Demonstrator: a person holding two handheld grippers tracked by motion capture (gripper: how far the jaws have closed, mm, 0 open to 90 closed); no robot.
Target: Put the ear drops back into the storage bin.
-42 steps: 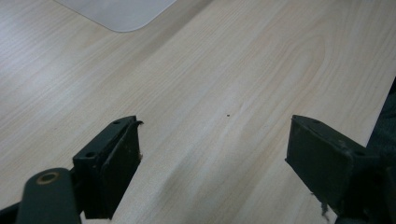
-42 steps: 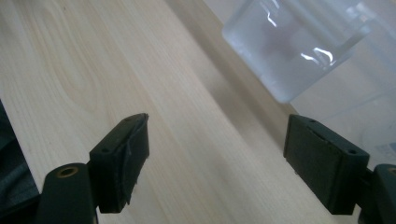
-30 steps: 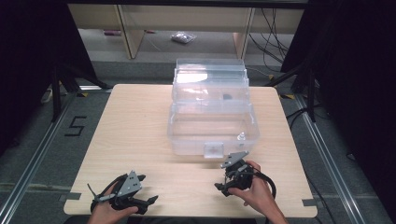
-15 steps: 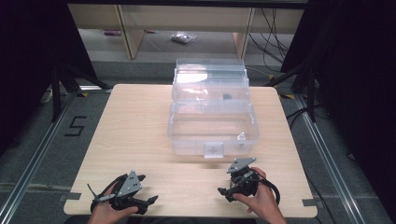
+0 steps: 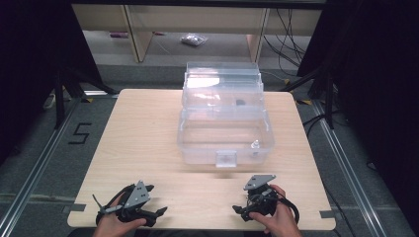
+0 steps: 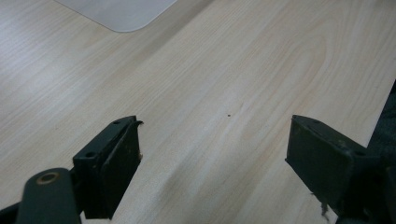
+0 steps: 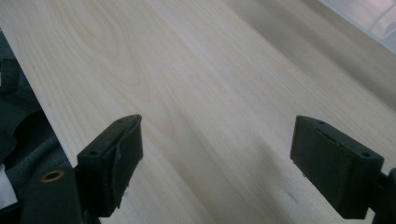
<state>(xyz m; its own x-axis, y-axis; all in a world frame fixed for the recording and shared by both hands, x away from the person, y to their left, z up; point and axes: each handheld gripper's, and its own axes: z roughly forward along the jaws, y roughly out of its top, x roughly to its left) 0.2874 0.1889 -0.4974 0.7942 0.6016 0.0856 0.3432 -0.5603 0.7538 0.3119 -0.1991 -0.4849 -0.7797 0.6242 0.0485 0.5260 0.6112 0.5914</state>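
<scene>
Light wood-grain table [image 5: 148, 138], rounded corners, standing on grey carpet between metal floor rails; a taped "5" [image 5: 79, 133] is on the floor at the left. Clear plastic tiered storage box [image 5: 225, 123] sits open at table centre-back, something small and dark inside, possibly a screw. Left tool [image 5: 160, 211] rests at the near edge, jaws spread, nothing between. Right tool [image 5: 237, 209] is near the front edge too, jaws just widened, nothing between. Shelving and cables behind.

left tongs [image 5: 148, 213] agape, right tongs [image 5: 240, 210] just widened
</scene>
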